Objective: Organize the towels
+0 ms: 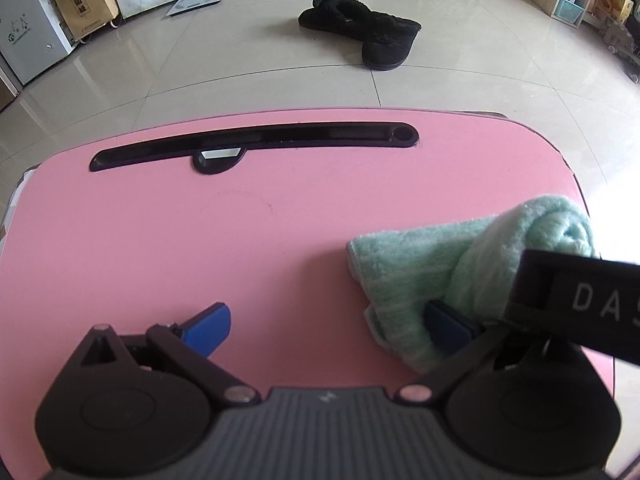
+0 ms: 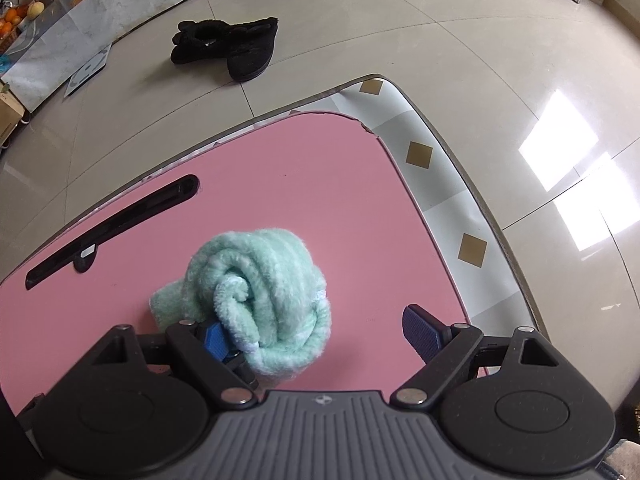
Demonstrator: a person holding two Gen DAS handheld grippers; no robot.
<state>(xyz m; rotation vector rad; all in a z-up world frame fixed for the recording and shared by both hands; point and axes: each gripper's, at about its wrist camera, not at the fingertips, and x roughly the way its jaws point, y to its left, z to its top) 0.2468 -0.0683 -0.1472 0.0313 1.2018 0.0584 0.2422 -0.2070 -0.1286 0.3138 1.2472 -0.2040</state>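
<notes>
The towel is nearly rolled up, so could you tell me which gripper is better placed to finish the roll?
Probably the right gripper: the towel roll's end sits between its open fingers, whereas the left gripper only meets the loose tail.

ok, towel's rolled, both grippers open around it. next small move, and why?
Probably close the right gripper on the rolled mint-green terry towel: its coiled end sits between the open blue fingers, one pad touching, while the tail lies loose on the pink table.
</notes>
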